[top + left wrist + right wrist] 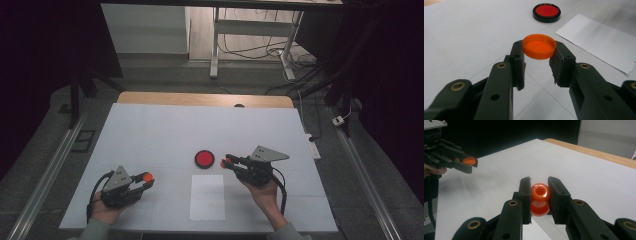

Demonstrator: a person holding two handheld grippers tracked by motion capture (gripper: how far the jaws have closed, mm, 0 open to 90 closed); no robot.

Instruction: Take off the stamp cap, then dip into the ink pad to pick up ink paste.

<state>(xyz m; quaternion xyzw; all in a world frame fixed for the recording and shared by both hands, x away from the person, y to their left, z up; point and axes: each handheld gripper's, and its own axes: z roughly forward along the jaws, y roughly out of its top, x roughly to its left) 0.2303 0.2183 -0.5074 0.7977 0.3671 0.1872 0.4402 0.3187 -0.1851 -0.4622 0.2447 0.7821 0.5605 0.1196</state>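
- White sheeting covers the table (pixel 150 130), with dark floor and desk legs beyond its far edge; a red ink pad (pixel 204 158) in a black case sits near the middle, and a blank paper sheet (pixel 207 197) lies just in front of it.
- Left gripper (pixel 146 178) — its jaws pinch an orange cap (pixel 539 46) by the rim, open side up, held above the table to the left of the paper.
- Right gripper (pixel 226 162) — its jaws clamp an orange stamp (pixel 540 199), a rounded knob-like piece, just to the right of the ink pad.
- Judged from this, the stamp is uncapped and an inking or pressing step lies ahead.
- Risks: the cap is gripped only at its thin edge, so a tilt or a bump could pop it out and send it rolling off the table.
- The stamp's rounded body could twist between the flat pads under downward pressure, giving a smeared or partial print — or ink on the sheeting instead of the paper.
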